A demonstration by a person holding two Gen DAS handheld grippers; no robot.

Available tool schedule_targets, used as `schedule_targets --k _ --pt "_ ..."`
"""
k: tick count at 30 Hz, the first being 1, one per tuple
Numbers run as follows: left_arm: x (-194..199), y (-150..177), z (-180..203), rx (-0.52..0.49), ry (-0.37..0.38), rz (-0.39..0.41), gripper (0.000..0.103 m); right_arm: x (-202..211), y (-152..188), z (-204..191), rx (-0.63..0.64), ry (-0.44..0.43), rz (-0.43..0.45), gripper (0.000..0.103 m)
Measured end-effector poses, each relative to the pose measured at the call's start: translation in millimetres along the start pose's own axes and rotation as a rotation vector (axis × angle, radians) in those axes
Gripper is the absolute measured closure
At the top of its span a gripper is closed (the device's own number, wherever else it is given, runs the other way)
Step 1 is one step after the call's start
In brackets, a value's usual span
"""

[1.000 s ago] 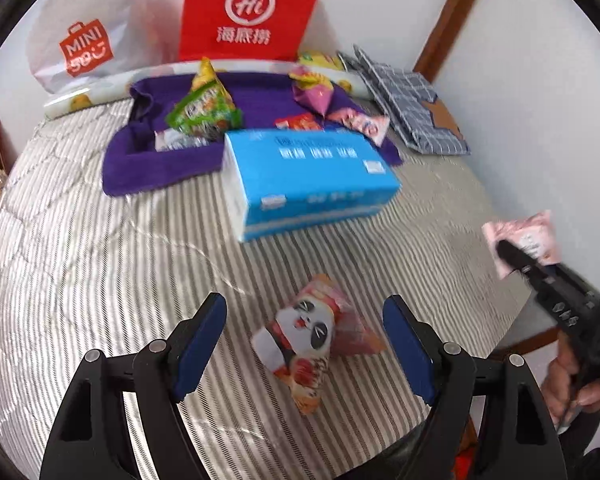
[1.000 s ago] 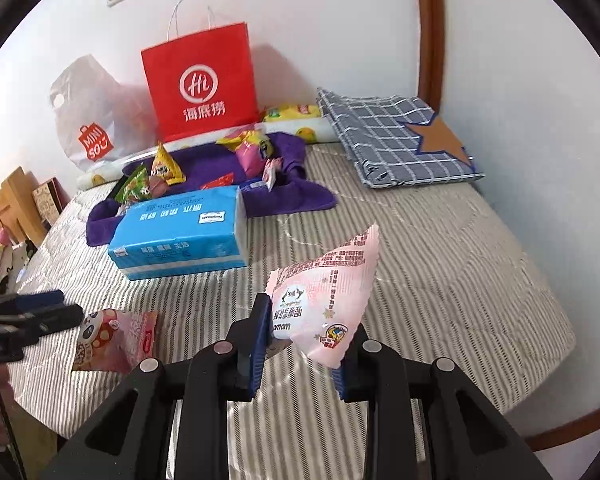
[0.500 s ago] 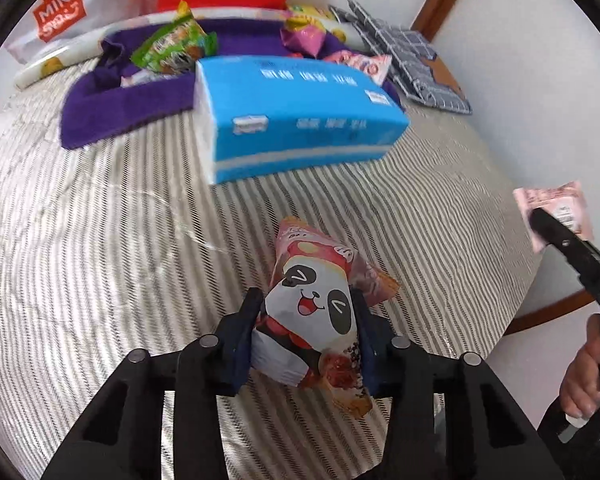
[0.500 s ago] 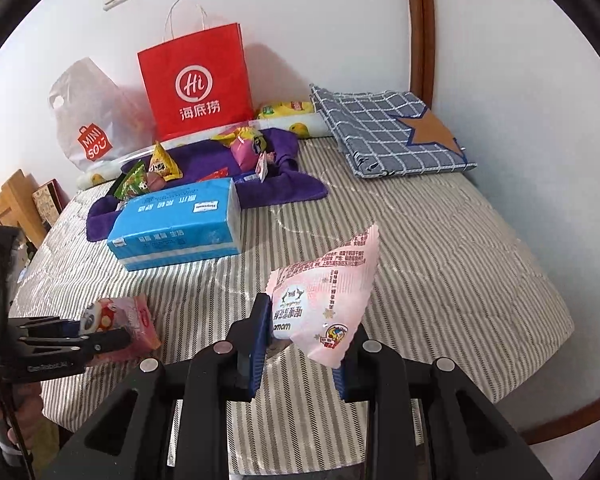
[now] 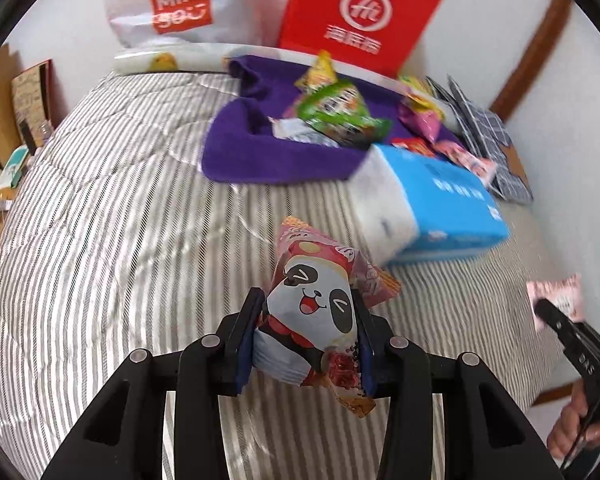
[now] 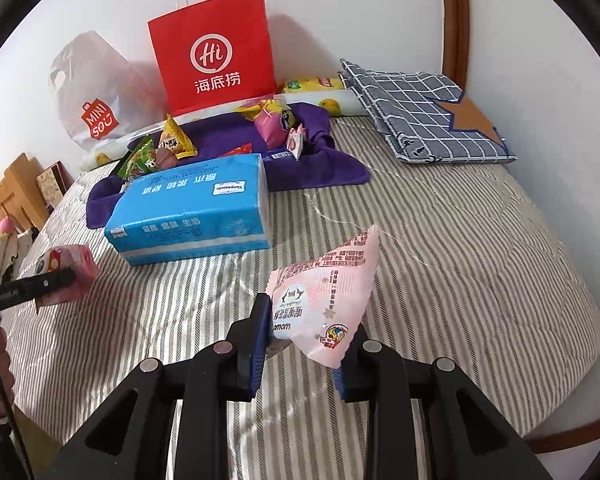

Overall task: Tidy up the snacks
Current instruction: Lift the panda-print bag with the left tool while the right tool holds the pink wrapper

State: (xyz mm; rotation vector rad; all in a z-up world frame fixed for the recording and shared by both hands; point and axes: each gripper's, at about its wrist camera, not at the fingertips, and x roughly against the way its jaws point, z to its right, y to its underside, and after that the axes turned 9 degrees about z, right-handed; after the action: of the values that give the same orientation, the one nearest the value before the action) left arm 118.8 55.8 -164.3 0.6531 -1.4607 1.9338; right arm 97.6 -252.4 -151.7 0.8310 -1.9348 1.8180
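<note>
Two grippers, each clamped on snack. Left gripper (image 5: 306, 334) squeezes panda snack packet (image 5: 314, 312) between blue pads, packet raised over striped bedspread (image 5: 112, 240). Right gripper (image 6: 306, 340) pinches pink snack packet (image 6: 324, 300) by lower part, tip pointing up, above bedspread. Farther: blue tissue pack (image 6: 192, 208) lying flat mid-bed. Behind it, purple towel (image 6: 320, 168) carrying loose snacks, green packet (image 5: 336, 114) among them. Checked folded cloth (image 6: 416, 112) at right. Against wall: red paper bag (image 6: 216, 56), white plastic bag (image 6: 88, 92).
</note>
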Motion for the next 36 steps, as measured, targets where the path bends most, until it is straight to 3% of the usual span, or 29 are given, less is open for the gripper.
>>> schedule_targets --k 4,11,15,22,26,30,36 --pt "-10.8 7.1 -1.3 -0.015 -0.042 0.031 0.059 -14.8 -1.4 0.0 0.008 -0.010 -0.009 0.077" --pt "-13.8 15.6 9.9 -0.125 -0.036 0.040 0.041 -43.9 1.0 4.2 0.004 -0.061 -0.013 0.077" --pt "-17.3 14.3 9.1 -0.116 -0.034 0.048 0.038 -56.7 1.4 7.2 -0.030 -0.086 -0.024 0.077" --pt "-21.0 9.3 8.0 -0.093 -0.046 0.066 0.038 -64.0 2.9 7.8 -0.037 -0.085 -0.022 0.077" --pt "-22.4 9.4 6.8 -0.100 -0.081 0.064 0.052 -63.6 1.6 5.4 -0.030 -0.072 -0.030 0.077" --pt "-18.5 4.3 2.5 -0.074 -0.054 0.049 0.058 -62.8 -0.8 5.9 -0.033 -0.064 -0.044 0.077" --pt "-5.6 3.3 -2.5 -0.050 -0.022 0.049 0.059 -54.9 -4.3 5.7 -0.055 -0.049 -0.033 0.077"
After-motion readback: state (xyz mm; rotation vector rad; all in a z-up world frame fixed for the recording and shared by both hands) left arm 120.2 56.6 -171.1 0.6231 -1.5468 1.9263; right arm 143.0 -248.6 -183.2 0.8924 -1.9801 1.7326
